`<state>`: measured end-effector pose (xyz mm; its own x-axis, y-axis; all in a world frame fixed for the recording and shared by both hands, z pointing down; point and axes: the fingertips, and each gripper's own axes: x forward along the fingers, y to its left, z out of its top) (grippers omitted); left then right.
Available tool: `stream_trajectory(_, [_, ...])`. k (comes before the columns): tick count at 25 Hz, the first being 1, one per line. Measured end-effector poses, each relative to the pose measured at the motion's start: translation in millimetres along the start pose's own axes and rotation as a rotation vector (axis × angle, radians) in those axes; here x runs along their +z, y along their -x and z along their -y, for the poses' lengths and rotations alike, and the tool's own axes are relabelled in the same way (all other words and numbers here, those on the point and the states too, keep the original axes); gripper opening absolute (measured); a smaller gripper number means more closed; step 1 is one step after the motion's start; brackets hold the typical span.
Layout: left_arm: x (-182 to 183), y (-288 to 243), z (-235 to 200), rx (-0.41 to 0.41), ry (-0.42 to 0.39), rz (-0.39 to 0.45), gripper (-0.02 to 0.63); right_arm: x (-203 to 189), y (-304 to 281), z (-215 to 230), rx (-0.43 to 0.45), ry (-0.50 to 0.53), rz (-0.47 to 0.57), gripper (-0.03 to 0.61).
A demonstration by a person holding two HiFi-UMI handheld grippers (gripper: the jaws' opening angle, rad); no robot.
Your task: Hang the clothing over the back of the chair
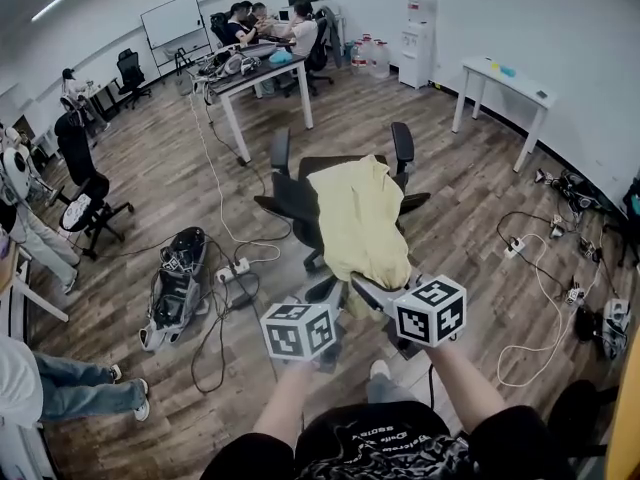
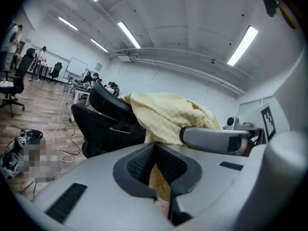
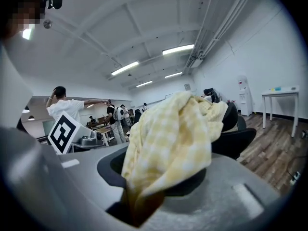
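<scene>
A pale yellow checked garment lies draped over the back of a black office chair in the middle of the head view. Its lower edge hangs toward me. My left gripper reaches that edge from the left, its pads together with a strip of the yellow cloth running down between them. Close beside it on the right, my right gripper is shut on a thick bunch of the same cloth, which hides its fingertips. In the left gripper view the right gripper's grey finger lies against the garment.
Cables and a power strip run over the wooden floor left of the chair, beside a black bag. Behind the chair stands a desk with seated people. A white table stands at the right wall. Another chair and a person's legs are at left.
</scene>
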<state>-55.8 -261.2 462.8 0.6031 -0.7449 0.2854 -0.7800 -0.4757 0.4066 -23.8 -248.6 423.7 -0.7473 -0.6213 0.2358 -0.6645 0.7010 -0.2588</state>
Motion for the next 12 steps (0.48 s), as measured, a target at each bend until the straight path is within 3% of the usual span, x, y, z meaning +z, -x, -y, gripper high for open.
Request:
stream_trajectory(6, [-23.0, -7.3, -16.1, 0.075, -0.082, -0.052, 0.011, -28.6, -11.0, 11.8, 0.007, -0.071, -0.026, 0.149])
stream_trajectory(12, [-48.8, -19.2, -30.4, 0.085, 0.008, -0.097, 0.011, -54.9, -19.7, 28.5, 0.024, -0.173, -0.029, 0.155])
